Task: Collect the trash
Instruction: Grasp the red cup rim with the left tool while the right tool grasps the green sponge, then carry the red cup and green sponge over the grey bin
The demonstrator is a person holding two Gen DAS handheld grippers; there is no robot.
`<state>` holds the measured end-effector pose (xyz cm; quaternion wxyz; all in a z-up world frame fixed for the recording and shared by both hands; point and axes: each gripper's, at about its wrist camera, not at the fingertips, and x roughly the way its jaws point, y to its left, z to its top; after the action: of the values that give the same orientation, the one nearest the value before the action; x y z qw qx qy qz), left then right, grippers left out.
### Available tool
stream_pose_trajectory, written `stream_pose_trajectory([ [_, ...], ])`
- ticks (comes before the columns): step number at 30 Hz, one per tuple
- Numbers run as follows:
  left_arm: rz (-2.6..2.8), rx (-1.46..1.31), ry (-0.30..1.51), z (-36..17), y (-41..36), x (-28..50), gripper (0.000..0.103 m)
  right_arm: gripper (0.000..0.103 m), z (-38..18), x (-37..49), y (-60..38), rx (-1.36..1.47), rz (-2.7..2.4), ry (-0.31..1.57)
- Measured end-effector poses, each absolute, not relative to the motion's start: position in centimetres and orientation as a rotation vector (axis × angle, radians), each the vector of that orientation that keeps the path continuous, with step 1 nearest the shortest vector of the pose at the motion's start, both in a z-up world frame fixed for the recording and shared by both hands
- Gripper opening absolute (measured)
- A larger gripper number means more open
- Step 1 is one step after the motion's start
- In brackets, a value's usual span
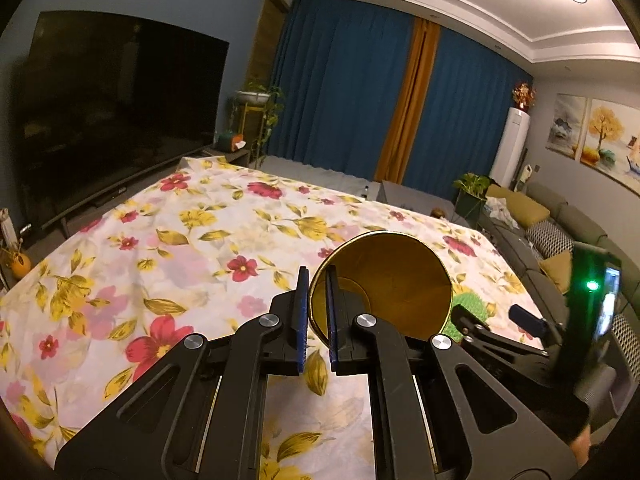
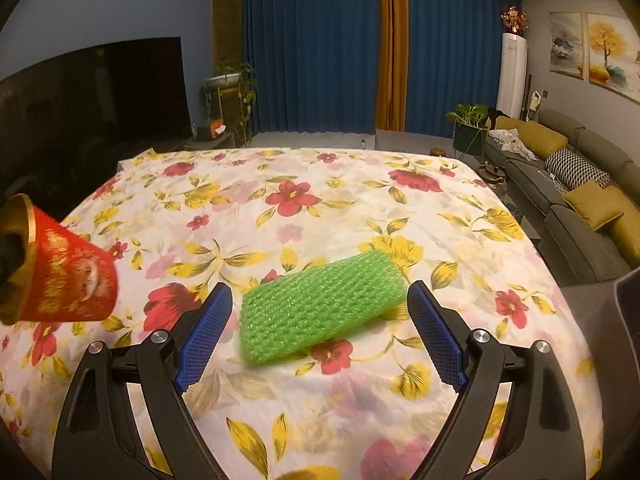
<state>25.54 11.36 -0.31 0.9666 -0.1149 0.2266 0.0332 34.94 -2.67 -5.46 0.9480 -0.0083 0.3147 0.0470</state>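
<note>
Holding the red cup (image 2: 68,272) by its rim in the clenched left claw (image 1: 317,316), lower the released right claw (image 2: 320,332) squarely over the green foam pad (image 2: 320,304) — pads (image 2: 204,336) flanking its long edges — then close.

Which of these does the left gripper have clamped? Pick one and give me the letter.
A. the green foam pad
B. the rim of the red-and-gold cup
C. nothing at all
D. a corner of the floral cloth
B: in the left wrist view the left gripper has its blue pads closed on the wall of the cup, one inside the rim and one outside, while the green foam pad lies free on the floral cloth.
</note>
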Motion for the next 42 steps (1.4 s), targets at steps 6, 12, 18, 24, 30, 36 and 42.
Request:
stream_pose_trajectory([
  [6, 0.077, -0.246, 0.46, -0.4, 11.8, 25.5, 0.007, 0.085, -6.7, 37.1, -2.1, -0.038, 0.075, 0.695],
  [12, 0.08, -0.235, 0.46, -0.4, 11.8, 25.5, 0.007, 0.076, -7.9, 39.0, -2.0, -0.044, 0.069, 0.787],
  [18, 0.08, -0.236, 0.466, -0.5, 11.7, 25.5, 0.007, 0.061, -9.0, 40.0, -1.8, -0.047, 0.076, 0.864],
  [24, 0.082, -0.23, 0.466, -0.5, 11.7, 25.5, 0.007, 0.032, -8.9, 39.7, -1.6, -0.055, 0.093, 0.851],
  [30, 0.098, -0.208, 0.465, -0.7, 11.4, 25.6, 0.007, 0.015, -8.3, 38.7, -2.2, -0.025, 0.113, 0.816],
  [36, 0.09, -0.186, 0.469, -1.0, 10.7, 25.6, 0.007, 0.015, -5.9, 35.0, -3.5, 0.014, 0.138, 0.73],
  [42, 0.048, -0.152, 0.465, -0.6, 8.6, 24.9, 0.007, 0.015, -2.8, 30.4, -5.1, 0.013, 0.167, 0.632],
])
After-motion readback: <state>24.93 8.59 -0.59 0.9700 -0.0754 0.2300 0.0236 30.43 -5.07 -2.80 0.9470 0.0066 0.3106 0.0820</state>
